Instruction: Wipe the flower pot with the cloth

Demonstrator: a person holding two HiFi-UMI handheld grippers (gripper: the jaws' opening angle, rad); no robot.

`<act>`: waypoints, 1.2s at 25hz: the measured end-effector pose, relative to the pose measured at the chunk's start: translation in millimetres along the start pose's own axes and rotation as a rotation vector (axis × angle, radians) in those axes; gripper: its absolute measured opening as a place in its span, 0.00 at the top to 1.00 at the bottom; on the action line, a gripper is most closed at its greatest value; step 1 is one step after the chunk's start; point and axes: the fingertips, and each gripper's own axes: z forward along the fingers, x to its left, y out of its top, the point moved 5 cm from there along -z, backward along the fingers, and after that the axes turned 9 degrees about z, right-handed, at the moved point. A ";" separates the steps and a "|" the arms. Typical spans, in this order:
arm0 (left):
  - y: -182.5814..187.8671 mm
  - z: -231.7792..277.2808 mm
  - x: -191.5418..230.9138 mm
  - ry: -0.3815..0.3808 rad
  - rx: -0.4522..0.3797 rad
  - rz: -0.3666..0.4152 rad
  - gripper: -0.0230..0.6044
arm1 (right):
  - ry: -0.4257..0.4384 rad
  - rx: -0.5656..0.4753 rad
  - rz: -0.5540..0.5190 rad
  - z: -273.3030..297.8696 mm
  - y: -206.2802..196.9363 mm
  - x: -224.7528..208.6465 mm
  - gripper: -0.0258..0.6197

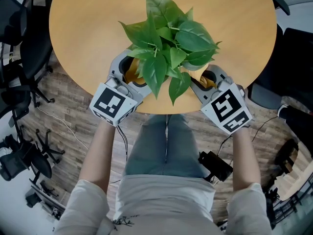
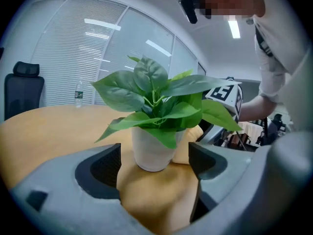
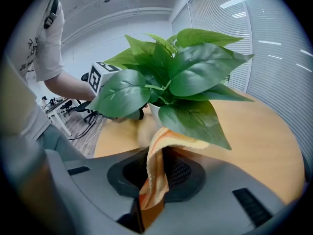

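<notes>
The white pot [image 2: 149,153] with its green plant [image 1: 166,43] stands near the edge of the round table [image 1: 88,23], right in front of the person. There is one gripper on each side of it. The right gripper [image 3: 159,173] has its jaws squeezed tight on the orange cloth [image 3: 154,180]. The loose end of the cloth reaches toward the pot under the leaves. The left gripper [image 2: 154,155] has its jaws wide apart. The pot sits just past them, and the pads do not press on it. Something orange lies low between these jaws, but I cannot tell if it is more cloth or just the table. I think the wiping step is going on now, with the cloth up by the pot's side. Next, the right gripper needs to rub the cloth around the pot. The left one should steady the pot gently, so it does not tip or slide off the near edge. The big leaves hang low, so the cloth has to go under them.
</notes>
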 end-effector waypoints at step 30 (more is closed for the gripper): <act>19.3 29.4 18.4 -0.347 -0.154 0.030 0.26 | -0.121 0.002 0.065 -13.4 6.4 -48.2 0.87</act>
